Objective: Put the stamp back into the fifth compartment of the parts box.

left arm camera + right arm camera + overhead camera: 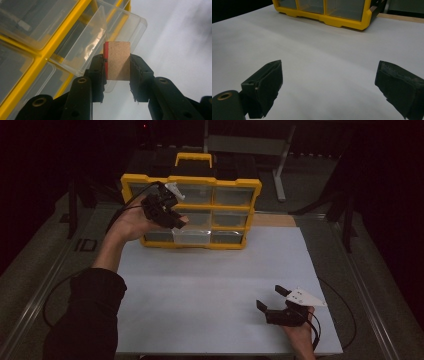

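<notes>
a small flat block of pale brown fibreboard with one red edge (pixel 118 60) is being gripped between the jaws of the left gripper (pixel 162 206), which are clenched on its two sides. it is being held up in the air at the far left of the scene, just in front of the yellow plastic organiser with clear drawers (pixel 235 184), close to a clear plastic drawer (pixel 100 37) that is standing pulled out. so the drawer is already opened and the block is already picked up; whether it is being put in or taken out cannot be told. the right gripper (pixel 276 300) is being rested near the right edge of the white table sheet (pixel 210 285), its jaws spread wide and holding nothing.
</notes>
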Motion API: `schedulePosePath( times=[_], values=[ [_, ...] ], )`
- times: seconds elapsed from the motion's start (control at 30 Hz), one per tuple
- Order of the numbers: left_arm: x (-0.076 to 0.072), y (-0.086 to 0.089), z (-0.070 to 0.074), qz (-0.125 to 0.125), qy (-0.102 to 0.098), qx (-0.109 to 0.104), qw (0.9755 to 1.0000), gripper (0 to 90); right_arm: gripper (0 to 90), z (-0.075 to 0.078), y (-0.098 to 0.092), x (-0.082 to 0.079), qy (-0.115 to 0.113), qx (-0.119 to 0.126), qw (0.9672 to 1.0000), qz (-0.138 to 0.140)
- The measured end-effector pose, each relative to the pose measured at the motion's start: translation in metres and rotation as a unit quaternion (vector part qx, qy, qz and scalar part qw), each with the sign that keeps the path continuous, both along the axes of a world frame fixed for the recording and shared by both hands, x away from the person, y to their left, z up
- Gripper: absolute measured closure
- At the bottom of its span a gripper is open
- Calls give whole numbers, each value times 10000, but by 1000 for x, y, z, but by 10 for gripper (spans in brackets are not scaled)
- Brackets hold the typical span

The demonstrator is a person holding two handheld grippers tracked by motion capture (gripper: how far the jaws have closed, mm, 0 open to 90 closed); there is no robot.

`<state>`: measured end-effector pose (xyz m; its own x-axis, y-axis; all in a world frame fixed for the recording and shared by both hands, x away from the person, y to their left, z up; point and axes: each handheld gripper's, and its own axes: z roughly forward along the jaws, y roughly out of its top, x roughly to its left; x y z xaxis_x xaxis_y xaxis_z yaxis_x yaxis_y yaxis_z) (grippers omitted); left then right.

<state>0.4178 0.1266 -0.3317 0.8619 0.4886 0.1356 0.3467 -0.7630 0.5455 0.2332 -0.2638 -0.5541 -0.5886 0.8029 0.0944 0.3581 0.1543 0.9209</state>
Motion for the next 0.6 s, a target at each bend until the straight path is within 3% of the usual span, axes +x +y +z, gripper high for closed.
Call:
schedulePosePath(
  times=[0.6],
  values=[
    [13, -6, -8, 573, 175, 51, 9982, 668, 76, 0, 0, 0, -9, 5, 10000, 14]
  ],
)
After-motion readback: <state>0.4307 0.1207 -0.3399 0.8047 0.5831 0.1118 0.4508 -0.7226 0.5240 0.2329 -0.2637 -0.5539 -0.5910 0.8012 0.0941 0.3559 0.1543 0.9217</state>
